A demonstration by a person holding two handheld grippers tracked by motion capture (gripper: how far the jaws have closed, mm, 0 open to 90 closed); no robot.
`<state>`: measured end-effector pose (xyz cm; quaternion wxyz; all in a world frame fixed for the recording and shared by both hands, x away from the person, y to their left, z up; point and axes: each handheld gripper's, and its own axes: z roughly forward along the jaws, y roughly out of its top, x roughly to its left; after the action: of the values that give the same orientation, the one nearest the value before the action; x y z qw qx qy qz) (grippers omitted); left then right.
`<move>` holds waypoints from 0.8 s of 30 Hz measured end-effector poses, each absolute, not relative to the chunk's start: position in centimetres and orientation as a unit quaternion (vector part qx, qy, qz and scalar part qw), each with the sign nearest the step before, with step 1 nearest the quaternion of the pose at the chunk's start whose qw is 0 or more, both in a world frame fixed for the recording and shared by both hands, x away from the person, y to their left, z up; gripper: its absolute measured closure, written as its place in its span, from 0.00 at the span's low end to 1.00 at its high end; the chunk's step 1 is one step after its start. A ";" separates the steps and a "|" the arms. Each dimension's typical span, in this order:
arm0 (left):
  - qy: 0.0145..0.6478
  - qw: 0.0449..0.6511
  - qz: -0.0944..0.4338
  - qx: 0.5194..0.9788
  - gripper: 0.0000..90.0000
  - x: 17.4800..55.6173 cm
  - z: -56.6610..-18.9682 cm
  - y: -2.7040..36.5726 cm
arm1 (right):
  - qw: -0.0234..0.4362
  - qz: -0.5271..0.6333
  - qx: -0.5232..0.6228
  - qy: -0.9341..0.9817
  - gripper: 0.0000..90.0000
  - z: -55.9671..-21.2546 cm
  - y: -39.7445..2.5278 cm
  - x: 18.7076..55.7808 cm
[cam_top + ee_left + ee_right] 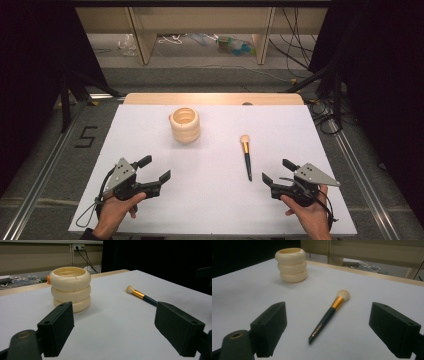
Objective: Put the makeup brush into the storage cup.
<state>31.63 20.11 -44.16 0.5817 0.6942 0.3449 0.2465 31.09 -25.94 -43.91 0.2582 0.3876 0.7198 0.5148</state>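
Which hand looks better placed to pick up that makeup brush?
The right gripper, probably. Its open fingers sit close beside the brush, which lies between them in the right gripper view. The left gripper is farther off, nearer the cream holder.

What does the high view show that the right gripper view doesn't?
High view: both hands, the left gripper and right gripper, each open, and the floor with a "5" mark.

Right gripper view: a close look along its own black jaws, set wide apart, and lettering on the brush handle, too small to read.

Both: the cream ringed cup standing upright on the white table, and the brush lying flat to its right, apart from it, bristles toward the far edge.
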 end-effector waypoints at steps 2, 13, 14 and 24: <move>0.343 0.580 0.248 0.696 0.18 31.6 -44.1 20.1 | 0.263 0.506 0.389 0.724 0.18 -43.9 -25.9 31.1; 0.339 0.577 0.250 0.700 0.18 31.6 -44.1 20.0 | 0.262 0.499 0.397 0.725 0.18 -44.0 -26.0 31.3; 0.339 0.577 0.249 0.700 0.18 31.6 -44.2 20.0 | 0.264 0.498 0.398 0.724 0.18 -44.1 -26.2 31.5; 0.338 0.574 0.252 0.702 0.18 31.7 -44.2 20.0 | 0.245 0.467 0.400 0.750 0.21 -43.9 -26.5 33.1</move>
<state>31.66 20.04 -44.19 0.5737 0.7021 0.3379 0.2525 33.13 -26.53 -43.86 0.2447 0.4001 0.7496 0.4670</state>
